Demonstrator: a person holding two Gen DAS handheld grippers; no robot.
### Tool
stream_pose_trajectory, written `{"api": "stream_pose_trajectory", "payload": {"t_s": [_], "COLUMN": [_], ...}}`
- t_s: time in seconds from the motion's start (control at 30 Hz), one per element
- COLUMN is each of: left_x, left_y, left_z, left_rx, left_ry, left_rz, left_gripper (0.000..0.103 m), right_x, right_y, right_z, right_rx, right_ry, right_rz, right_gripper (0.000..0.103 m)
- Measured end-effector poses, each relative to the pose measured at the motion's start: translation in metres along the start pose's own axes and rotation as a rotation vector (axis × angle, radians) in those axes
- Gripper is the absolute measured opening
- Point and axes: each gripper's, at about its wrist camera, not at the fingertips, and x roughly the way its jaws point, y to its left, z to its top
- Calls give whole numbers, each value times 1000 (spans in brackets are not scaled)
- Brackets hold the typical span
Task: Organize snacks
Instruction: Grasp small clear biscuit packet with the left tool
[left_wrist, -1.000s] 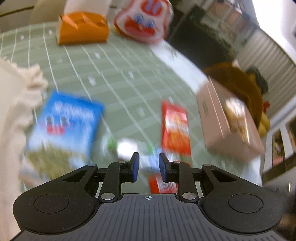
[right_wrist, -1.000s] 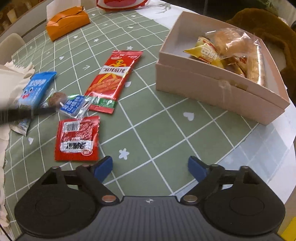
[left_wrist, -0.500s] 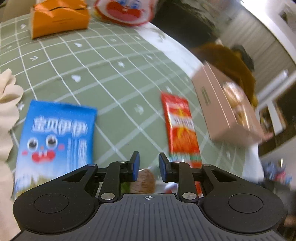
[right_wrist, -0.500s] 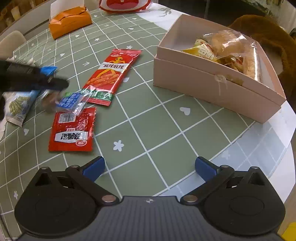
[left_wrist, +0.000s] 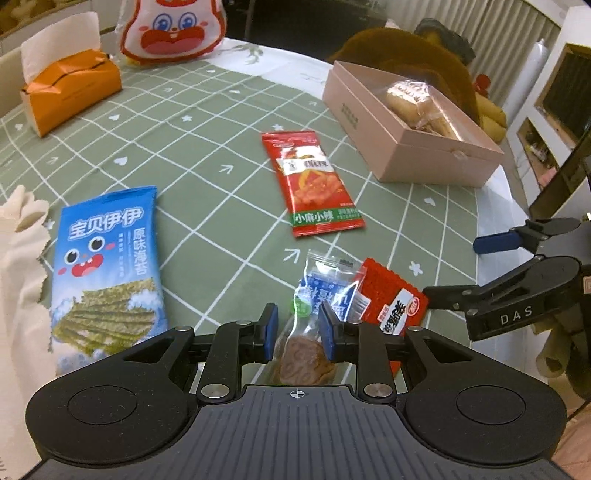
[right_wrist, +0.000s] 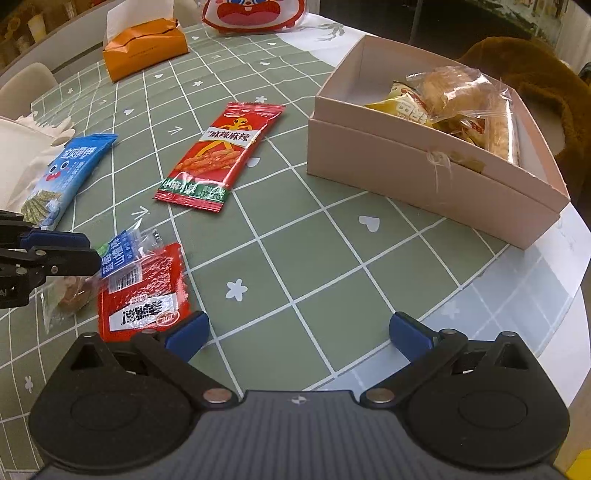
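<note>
A small clear-and-blue packet with a brown snack lies on the green checked tablecloth. My left gripper hangs low over it, fingers narrowly apart on either side of it, not closed on it. A small red packet lies beside it, partly under it. A long red snack packet and a blue seaweed packet lie further off. The pink box holds several snacks. My right gripper is wide open and empty above the cloth, just right of the small red packet.
An orange tissue box and a red-and-white cartoon bag stand at the back. White cloth lies at the left edge. A brown plush sits behind the pink box. The table edge runs close on the right.
My left gripper has swung down and forward over the small blue packet, which now sits between its fingers. My right gripper has drifted slightly left, toward the small red packet.
</note>
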Motion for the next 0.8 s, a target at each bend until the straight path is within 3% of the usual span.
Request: {"api": "stream_pose_trajectory", "payload": {"t_s": [0.23,0.33,0.47,0.57,0.63,0.8], "left_x": [-12,-19,-27,-30,-28,-16], "left_y": [7,18,31,25,15,-14], "left_z": [-4,-7,-12,-15,-17,-23], "left_rx": [-46,-114,-164,-114,-55,94], "left_ry": [-6,-18,-32,-29,-16,19], "left_rz": [20,27,24,-5,-19,35], "left_gripper": [29,29,29,29,29,31], "right_x": [-11,-24,-21,-11,-4,-1], "right_y": [-3,11,42,61,65,29], "right_z": [4,5,8,5,5,7], "right_rx": [51,37,-2,-36,-60,37], "right_ry": [18,-15,9,36,43,20], "right_rz": [46,88,161,162,111,-21], "right_gripper": [101,101,101,101,99,99]}}
